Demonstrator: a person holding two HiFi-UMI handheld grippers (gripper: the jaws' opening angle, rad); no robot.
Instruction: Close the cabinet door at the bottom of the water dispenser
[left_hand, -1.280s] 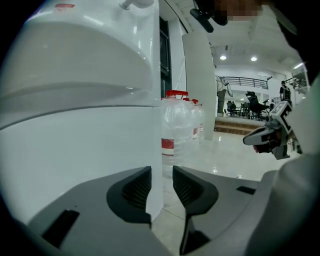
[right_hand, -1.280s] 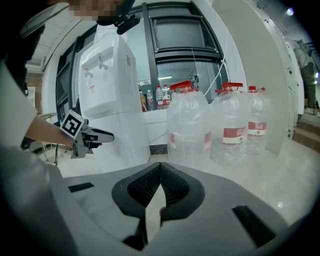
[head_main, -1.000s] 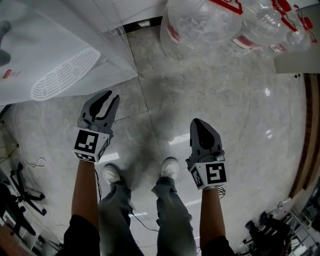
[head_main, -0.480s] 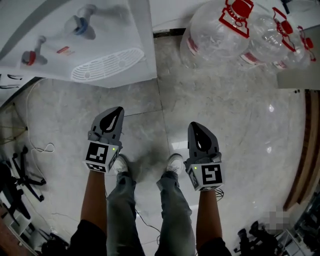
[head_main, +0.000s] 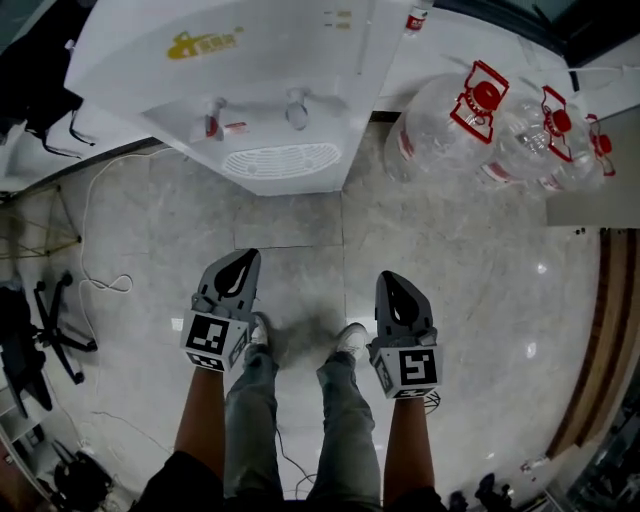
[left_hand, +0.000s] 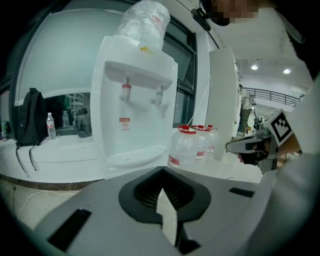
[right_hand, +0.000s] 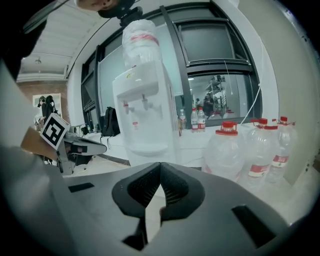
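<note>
**A:** Grey plastic, two items. Left gripper (head_main: 245, 258): fingers pressed together, nothing between them. Right gripper (head_main: 386, 278): the same, fingers met tip to tip, empty.

**B:** Position?

**A:** Both held out in front of the person, over the marble floor (head_main: 480, 300), one on either side of the shoes. Neither touches anything.

**B:** Next item outward.

**A:** White water dispenser (head_main: 260, 60), upright, with an inverted bottle (left_hand: 145, 22) on top. Its two taps (head_main: 212, 122) and drip tray (head_main: 280, 160) face the person. It stands ahead of the left gripper. The right gripper points past its right edge, towards the clear red-capped bottles (head_main: 470, 110) on the floor beside it.

**B:** And the cabinet door?

**A:** Listed, not sighted. It belongs low on the front, under the drip tray. The tray's overhang and the grippers' own bodies cover that part, so I cannot tell whether it hangs open.

**B:** Nearer hand?

**A:** The left, I'd judge, by a little, and it is better lined up. Both are well apart from the front panel. A push would have to go forward and down, below the tray.
</note>
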